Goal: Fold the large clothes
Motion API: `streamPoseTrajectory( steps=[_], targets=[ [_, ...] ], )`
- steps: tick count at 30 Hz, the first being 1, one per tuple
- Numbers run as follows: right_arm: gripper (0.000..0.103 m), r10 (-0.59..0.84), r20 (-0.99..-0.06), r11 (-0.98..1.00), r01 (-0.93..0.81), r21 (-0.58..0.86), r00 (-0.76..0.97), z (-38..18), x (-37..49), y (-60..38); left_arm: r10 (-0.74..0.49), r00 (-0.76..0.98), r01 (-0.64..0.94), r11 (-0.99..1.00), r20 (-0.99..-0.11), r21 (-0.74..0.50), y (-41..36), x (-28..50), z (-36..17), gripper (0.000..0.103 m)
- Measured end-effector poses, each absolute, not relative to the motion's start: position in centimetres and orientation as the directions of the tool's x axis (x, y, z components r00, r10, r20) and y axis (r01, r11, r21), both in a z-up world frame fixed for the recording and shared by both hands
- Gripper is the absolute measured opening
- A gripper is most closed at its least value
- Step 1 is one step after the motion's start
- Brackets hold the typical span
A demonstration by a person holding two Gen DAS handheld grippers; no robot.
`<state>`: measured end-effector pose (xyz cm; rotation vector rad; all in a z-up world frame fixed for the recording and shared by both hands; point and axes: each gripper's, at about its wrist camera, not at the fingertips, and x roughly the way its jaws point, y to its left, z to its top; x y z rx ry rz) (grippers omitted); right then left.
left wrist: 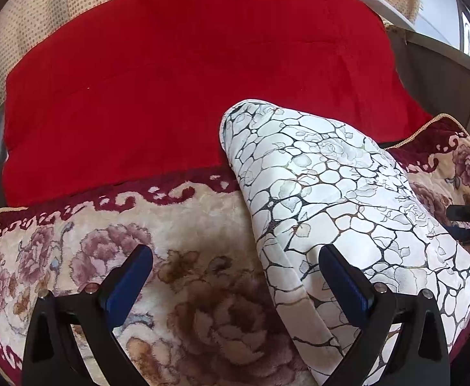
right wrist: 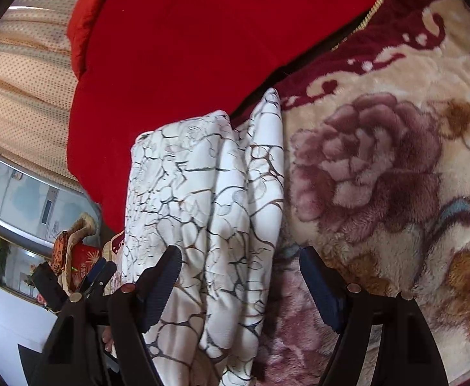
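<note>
A white padded garment with a black crackle-and-rose print (left wrist: 331, 193) lies folded into a thick, long bundle on a plush cream blanket with mauve and brown roses and a maroon scroll border (left wrist: 186, 289). The bundle's far end overlaps the edge of a plain red quilt (left wrist: 186, 80) spread beyond the blanket.

The left gripper (left wrist: 235, 276) has its jaws wide apart and clasps nothing; its right finger sits over the bundle's near edge, the other over bare blanket. The right gripper (right wrist: 239, 276) is likewise spread wide (no pad presses cloth), straddling the bundle's right-hand folds (right wrist: 209, 193), with its right finger over the blanket (right wrist: 380, 177).
</note>
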<state>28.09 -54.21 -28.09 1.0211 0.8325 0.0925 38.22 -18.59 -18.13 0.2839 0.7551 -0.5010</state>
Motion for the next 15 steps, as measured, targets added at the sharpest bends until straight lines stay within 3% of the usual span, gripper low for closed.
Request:
streamPoseTrajectory(
  steps=[7, 13, 15],
  targets=[
    [0.079, 0.449, -0.577, 0.544, 0.303, 0.782, 0.683, -29.3, 28.7, -54.1, -0.402, 0.551, 0.579, 0.815, -0.731, -0.013, -19.4, 38.3, -18.3, 0.102],
    [0.079, 0.489, -0.546, 0.506, 0.288, 0.813, 0.68, -30.9, 29.2, -54.6, -0.537, 0.298, 0.608, 0.744, -0.789, -0.276, -19.8, 40.3, -20.5, 0.102],
    [0.084, 0.502, -0.53, 0.495, 0.276, 0.824, 0.683, -31.0, 29.4, -54.5, -0.579, 0.188, 0.595, 0.709, -0.793, -0.377, -20.0, 41.0, -21.7, 0.102]
  ],
)
